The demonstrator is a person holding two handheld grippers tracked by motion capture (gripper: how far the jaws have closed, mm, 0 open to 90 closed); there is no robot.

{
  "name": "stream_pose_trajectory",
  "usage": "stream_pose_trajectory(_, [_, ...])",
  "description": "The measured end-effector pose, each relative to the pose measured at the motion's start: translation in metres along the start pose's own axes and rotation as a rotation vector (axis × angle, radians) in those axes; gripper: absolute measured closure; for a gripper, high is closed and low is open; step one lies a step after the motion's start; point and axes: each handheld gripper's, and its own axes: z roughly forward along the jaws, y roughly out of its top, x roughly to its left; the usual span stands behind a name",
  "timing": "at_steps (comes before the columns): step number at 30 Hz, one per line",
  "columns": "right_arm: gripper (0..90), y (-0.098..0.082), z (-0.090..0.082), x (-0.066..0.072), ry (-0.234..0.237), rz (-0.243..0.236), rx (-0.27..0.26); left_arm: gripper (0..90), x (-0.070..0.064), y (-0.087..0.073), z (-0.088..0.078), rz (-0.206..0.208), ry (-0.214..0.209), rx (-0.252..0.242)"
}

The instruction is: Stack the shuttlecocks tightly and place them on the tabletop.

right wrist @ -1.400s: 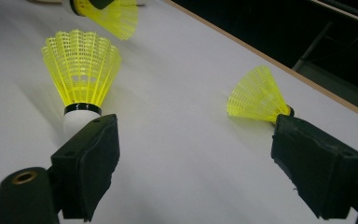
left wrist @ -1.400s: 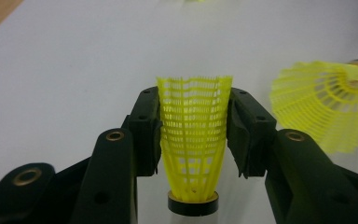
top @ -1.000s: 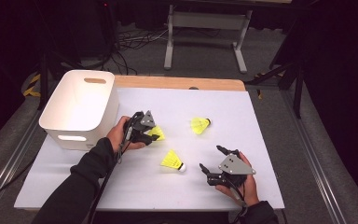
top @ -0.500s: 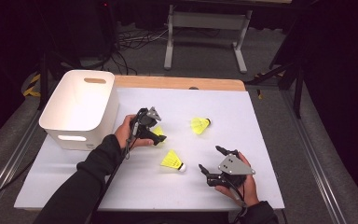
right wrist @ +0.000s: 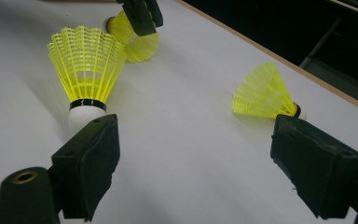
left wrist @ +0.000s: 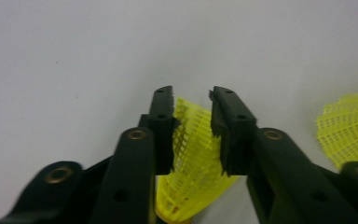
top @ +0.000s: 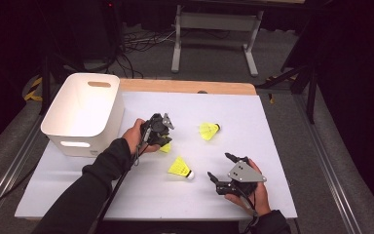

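Shuttlecocks — three yellow ones — lie on the white table (top: pixel 272 146), and the white bin (top: pixel 80 114) at the table's left edge serves as the landmark for all positions below.

Left gripper (top: pixel 161 137): held in the person's left hand (top: pixel 135 136), just to the right of the bin's near corner. Its jaws are clamped on the mesh skirt of the first shuttlecock (left wrist: pixel 193 158); in the left gripper view the yellow lattice is pinched between the two black jaws, which stand only slightly apart with the skirt between them. From above, a small yellow part of this shuttlecock shows under the gripper.

Second shuttlecock (top: pixel 180 168): lies on its side on the table, right of the bin and nearer the person than the left gripper. Its white cork tip, ringed by a black band, points toward the right gripper. In the right gripper view it sits just beyond one jaw, not touching it.

Third shuttlecock (top: pixel 208 130): lies on its side farther right of the bin, well apart from both grippers.

Right gripper (top: pixel 221 168): held in the right hand (top: pixel 251 190), well to the right of the bin near the table's front edge. Its jaws stand wide apart — nothing is between them.

No brand, label or writing can be read on any item.
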Motion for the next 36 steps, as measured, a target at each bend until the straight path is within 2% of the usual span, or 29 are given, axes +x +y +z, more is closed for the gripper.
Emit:
stream_pose_trajectory(2, [16.5,0.000,0.000,0.000,0.000,-0.001,0.001,81.5,0.001,0.000,-0.003,0.017,0.020,-0.003])
stream_pose_trajectory(4, [16.6,0.000,0.000,0.000,0.000,-0.002,0.002,83.1,0.005,0.000,-0.006,0.023,0.015,-0.009])
stream_pose_trajectory(9, [16.6,-0.001,0.001,0.001,0.001,-0.005,0.011,84.1,0.008,0.002,-0.008,0.027,0.071,0.006])
stream_pose_trajectory(11, [16.6,-0.001,0.001,0.001,0.002,-0.006,0.011,84.3,0.011,0.002,-0.008,0.017,0.061,0.018])
stream_pose_trajectory(13, [16.6,-0.001,0.002,0.000,0.004,-0.006,0.013,83.8,0.013,0.001,-0.007,0.014,0.083,0.033])
stream_pose_trajectory(17, [16.6,-0.001,0.003,0.002,0.014,-0.014,0.018,80.7,0.017,0.001,0.001,-0.038,0.076,0.017])
stream_pose_trajectory(19, [16.6,0.000,0.004,0.003,0.016,-0.016,0.020,80.1,0.017,0.002,0.007,-0.045,0.058,0.021])
stream_pose_trajectory(25, [16.6,-0.001,0.005,0.004,0.022,-0.023,0.029,78.2,0.016,0.004,0.020,-0.081,0.074,0.016])
stream_pose_trajectory(27, [16.6,-0.001,0.005,0.004,0.023,-0.024,0.032,78.6,0.017,0.005,0.020,-0.098,0.077,0.018])
stream_pose_trajectory(32, [16.6,-0.001,0.005,0.004,0.025,-0.027,0.035,79.1,0.021,0.007,0.015,-0.101,0.098,0.013])
stream_pose_trajectory(36, [16.5,-0.002,0.005,0.004,0.028,-0.026,0.038,76.0,0.023,0.006,0.009,-0.112,0.102,-0.011])
